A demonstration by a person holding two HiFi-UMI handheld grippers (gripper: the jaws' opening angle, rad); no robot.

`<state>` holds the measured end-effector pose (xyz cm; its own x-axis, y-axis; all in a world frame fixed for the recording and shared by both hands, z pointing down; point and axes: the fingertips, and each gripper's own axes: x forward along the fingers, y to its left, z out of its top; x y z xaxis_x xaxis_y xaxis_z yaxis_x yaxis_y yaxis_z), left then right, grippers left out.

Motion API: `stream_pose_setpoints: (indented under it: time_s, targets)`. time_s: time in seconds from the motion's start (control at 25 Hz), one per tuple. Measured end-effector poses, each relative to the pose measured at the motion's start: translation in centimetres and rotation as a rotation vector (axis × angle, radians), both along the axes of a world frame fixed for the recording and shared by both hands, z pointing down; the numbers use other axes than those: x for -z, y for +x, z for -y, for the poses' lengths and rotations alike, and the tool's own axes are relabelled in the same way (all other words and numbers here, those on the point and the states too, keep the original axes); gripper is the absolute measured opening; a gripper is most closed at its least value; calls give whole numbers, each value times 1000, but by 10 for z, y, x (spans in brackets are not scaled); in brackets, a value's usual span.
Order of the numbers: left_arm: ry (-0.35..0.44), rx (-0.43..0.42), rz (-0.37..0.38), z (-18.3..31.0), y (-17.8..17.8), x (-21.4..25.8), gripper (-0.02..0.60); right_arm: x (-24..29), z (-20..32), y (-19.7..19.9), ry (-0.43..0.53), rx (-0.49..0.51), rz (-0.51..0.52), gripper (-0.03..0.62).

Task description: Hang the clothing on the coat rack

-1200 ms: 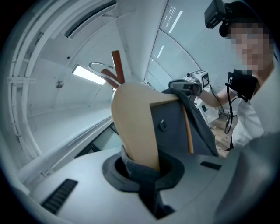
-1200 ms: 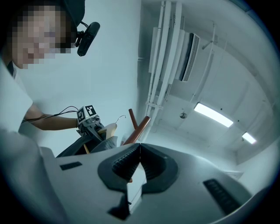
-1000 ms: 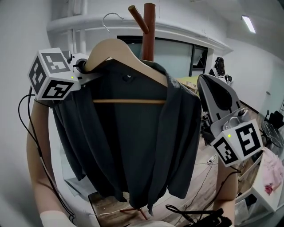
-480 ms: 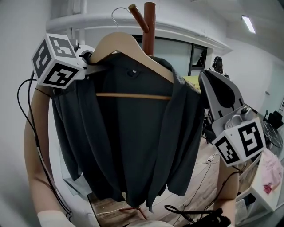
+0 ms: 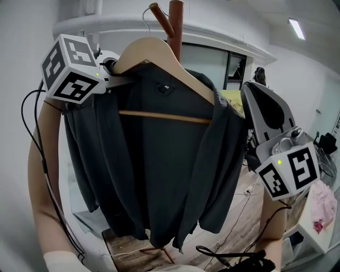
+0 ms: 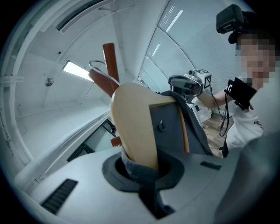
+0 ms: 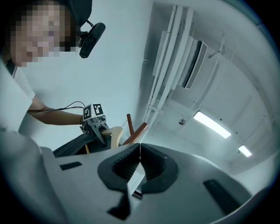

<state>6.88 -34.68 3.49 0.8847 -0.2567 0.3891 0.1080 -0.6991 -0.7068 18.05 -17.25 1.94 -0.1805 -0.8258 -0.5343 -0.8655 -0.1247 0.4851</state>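
Wood is what the hanger [image 5: 159, 56] is made of, and a dark jacket [image 5: 159, 175] is draped over it. The hanger's end at 9 o'clock, with a bit of jacket cloth over it, is pinched tight by the left hand-held gripper [image 6: 140, 168]. Its jaws are almost fully closed on that end. It seems to be held there so that the wire hook [image 5: 144, 13] is left free at 12 o'clock. That way the hook can be dropped over a peg [image 5: 158, 13] of the rack [image 5: 177, 26]. The hanger is held high and tilted, with the gripped end higher, and the jacket is left to hang loose below.

The right hand-held gripper [image 7: 139, 162] is kept at 3 o'clock, beside the jacket's edge. Its jaws are pressed together and nothing is held in them. It is likely kept there to steady the cloth if needed.

Compared with a second ago, the hanger has been lifted and carried toward the rack. The hook was well apart from the peg then, and now it is just beside it. Whether it is over the peg yet cannot be told. The right hand-held gripper has hardly been moved.
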Motion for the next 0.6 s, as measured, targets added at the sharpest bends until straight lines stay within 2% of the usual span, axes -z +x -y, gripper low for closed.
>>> stream_pose_setpoints:
  time_s: [0.2,0.6]
  targets:
    - [0,2,30,0,3,-11,31,-1,0,-1,0,6,-1,21]
    - [-4,19,44,9,8,-15,31,-1,6,4,-14,17,37,21]
